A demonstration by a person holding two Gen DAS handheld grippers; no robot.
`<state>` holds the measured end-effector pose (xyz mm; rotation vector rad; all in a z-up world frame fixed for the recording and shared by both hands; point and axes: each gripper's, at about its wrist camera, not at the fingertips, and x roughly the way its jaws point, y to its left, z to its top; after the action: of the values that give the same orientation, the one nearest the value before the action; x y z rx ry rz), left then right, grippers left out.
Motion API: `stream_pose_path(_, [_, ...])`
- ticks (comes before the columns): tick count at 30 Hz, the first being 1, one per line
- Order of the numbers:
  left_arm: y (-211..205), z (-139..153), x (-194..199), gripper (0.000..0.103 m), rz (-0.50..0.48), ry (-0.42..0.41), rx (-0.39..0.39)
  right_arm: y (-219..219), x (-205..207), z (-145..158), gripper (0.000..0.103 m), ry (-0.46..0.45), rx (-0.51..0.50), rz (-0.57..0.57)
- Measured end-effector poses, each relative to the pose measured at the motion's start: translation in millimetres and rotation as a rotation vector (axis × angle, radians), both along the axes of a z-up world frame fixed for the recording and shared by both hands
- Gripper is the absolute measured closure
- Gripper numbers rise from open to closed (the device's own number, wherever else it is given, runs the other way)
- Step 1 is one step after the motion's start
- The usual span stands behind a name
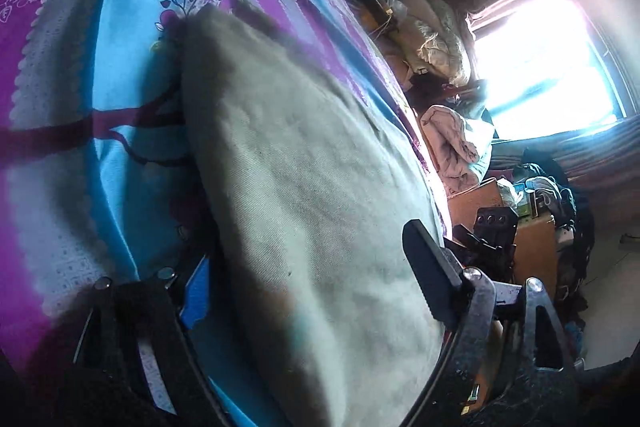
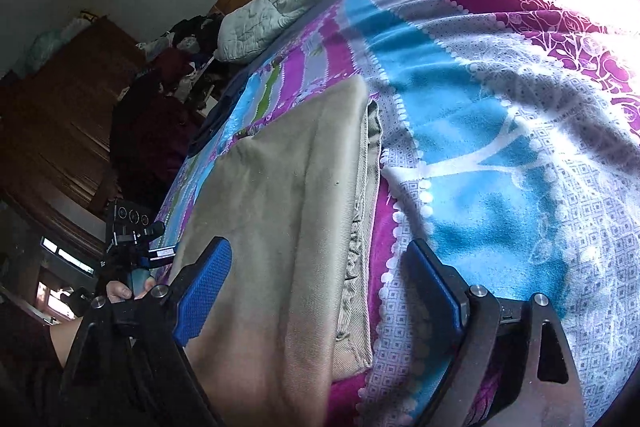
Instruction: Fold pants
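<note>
Both grippers' fingers [image 2: 208, 287] spread apart, beige pants [image 2: 280, 195] folded flat on patterned bedspread [image 2: 500, 147]

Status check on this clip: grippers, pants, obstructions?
Left gripper open, right gripper open, both straddling pants. Pants folded, flat on bedsheet. Nothing in the way.

The pants [image 2: 288, 195] are a pale beige-grey cotton pair, lying flat on the bed as a long folded strip. The layers are stacked one on another: along the side toward three o'clock in the right wrist view, the edges of the lower layers peek out from under the smooth top layer, with a gathered, ribbed band showing there. The far end, toward twelve o'clock, is squared off. In the left wrist view the same cloth [image 1: 304, 179] fills the middle, faintly wrinkled, its far corner toward eleven o'clock.
</note>
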<state>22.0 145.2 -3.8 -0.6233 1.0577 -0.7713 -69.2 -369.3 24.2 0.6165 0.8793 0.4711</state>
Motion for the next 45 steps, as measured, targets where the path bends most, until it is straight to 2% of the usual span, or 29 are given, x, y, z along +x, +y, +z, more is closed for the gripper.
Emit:
stream_pose_path(2, [0.5,4.3,-5.7,0.014,-0.006,-0.026,-0.008,1.9,0.1,-0.6,0.011,-0.007,-0.014,-0.009])
stream_pose_path(6, [-19.1,9.0,-24.8,0.015,-0.074,-0.129,0.133,7.0,-1.1,-1.7,0.011,-0.025,-0.054,-0.004])
stream_pose_path(8, [-22.7,14.5,-21.3,0.015,-0.077,-0.157,0.123,9.6,-0.2,-1.7,0.011,-0.024,-0.069,-0.005])
stream_pose_path(9, [-21.5,12.8,-14.6,0.016,-0.055,-0.140,0.100,10.0,0.1,-1.6,0.011,-0.020,-0.072,-0.008])
stream_pose_path(11, [-18.6,-2.9,3.2,0.037,-0.011,-0.039,0.083,10.3,1.5,-1.4,0.011,-0.012,-0.074,-0.020])
stream_pose_path(12, [-17.5,-8.1,7.8,0.067,0.005,-0.015,0.105,10.8,2.2,-0.9,0.011,-0.006,-0.077,-0.028])
stream_pose_path(13, [-11.3,-12.1,9.2,0.084,0.011,-0.001,0.082,11.4,2.4,0.1,0.011,-0.001,-0.079,-0.038])
stream_pose_path(14, [-3.8,-12.5,9.7,0.086,0.016,0.013,0.030,12.4,2.3,1.4,0.011,0.004,-0.082,-0.048])
stream_pose_path(16, [6.3,-4.1,6.5,0.090,0.016,0.015,-0.004,16.0,0.5,5.2,0.011,0.014,-0.077,-0.059])
stream_pose_path(18, [13.2,8.6,2.8,0.091,0.004,0.000,-0.021,24.2,-4.9,12.1,0.011,0.003,-0.045,-0.040])
stream_pose_path(21, [29.5,30.3,-1.9,0.091,0.013,-0.041,-0.036,47.1,-13.2,25.2,0.011,-0.020,-0.069,0.004])
stream_pose_path(24, [74.6,39.9,-4.9,0.091,0.057,-0.060,-0.018,74.6,-17.6,35.5,0.011,-0.051,-0.093,0.070])
stream_pose_path(30, [196.2,29.7,-28.8,0.089,0.158,-0.040,0.143,145.3,-12.3,47.4,0.011,-0.100,-0.122,0.237])
stream_pose_path(32, [231.5,17.9,-32.3,0.086,0.203,0.000,0.164,175.5,-8.1,47.5,0.011,-0.115,-0.134,0.310])
stream_pose_path(33, [243.8,10.7,-32.2,0.080,0.218,0.027,0.165,190.9,-5.4,46.0,0.011,-0.119,-0.138,0.344])
stream_pose_path(36, [253.9,-7.8,-29.0,0.066,0.225,0.083,0.140,226.9,5.6,32.8,0.011,-0.093,-0.103,0.413])
stream_pose_path(39, [253.2,-12.8,-23.1,0.064,0.234,0.085,0.107,240.5,24.1,16.3,0.011,-0.043,-0.042,0.407])
stream_pose_path(42, [255.5,-16.2,-19.9,0.064,0.237,0.087,0.072,239.1,48.4,-7.4,0.011,0.056,0.081,0.404])
stream_pose_path(45, [251.8,-16.7,-19.9,0.064,0.237,0.069,0.064,246.6,65.8,-11.2,0.011,0.063,0.132,0.424])
